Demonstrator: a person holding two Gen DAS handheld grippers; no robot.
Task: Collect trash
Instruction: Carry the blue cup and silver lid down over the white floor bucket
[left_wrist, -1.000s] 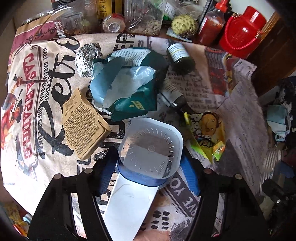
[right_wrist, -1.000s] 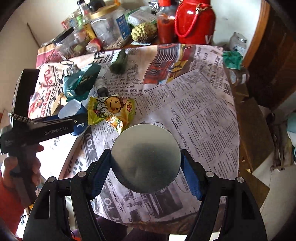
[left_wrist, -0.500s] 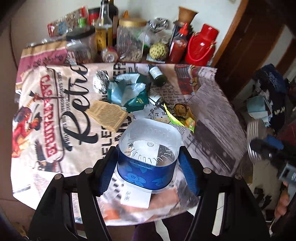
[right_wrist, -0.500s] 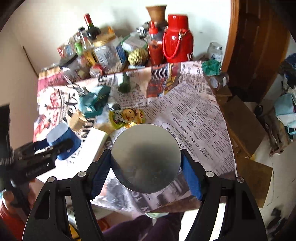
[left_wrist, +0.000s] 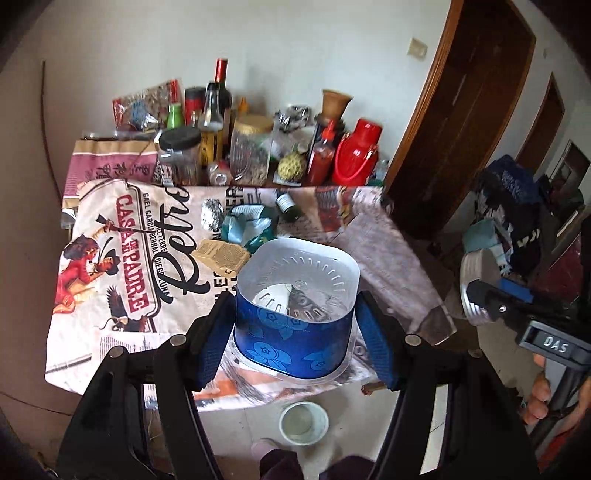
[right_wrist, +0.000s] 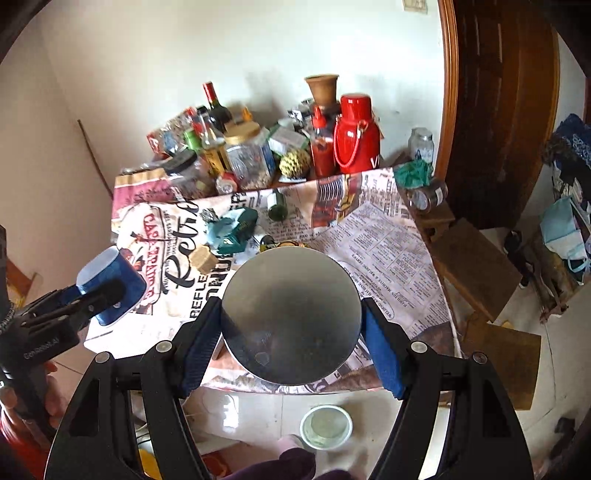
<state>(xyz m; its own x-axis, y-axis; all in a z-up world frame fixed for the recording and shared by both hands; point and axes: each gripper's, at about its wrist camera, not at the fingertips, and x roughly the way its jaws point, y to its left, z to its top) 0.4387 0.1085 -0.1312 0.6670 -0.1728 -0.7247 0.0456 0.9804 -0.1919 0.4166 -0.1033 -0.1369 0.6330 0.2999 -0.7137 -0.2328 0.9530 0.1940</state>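
My left gripper (left_wrist: 295, 332) is shut on a clear plastic tub with a blue flowered band (left_wrist: 295, 332), held above the table's near edge. My right gripper (right_wrist: 291, 325) is shut on a round metal tin (right_wrist: 291, 314), its flat face toward the camera. Each gripper shows in the other's view: the tub (right_wrist: 110, 291) at the left, the tin (left_wrist: 480, 284) at the right. On the paper-covered table (left_wrist: 110, 258) lie a foil ball (left_wrist: 211, 218), a crumpled teal bag (left_wrist: 251, 229), a brown carton (left_wrist: 221, 253) and a small green bottle (left_wrist: 288, 206).
Jars, bottles and a red flask (right_wrist: 356, 136) crowd the table's far edge by the wall. A white bowl (right_wrist: 325, 426) stands on the tiled floor just below the near edge. A wooden stool (right_wrist: 476, 266) and a dark door stand to the right.
Both grippers have risen and drawn back from the table with the tub and the tin still held. The table looks smaller, and the floor with the white bowl has come into view.
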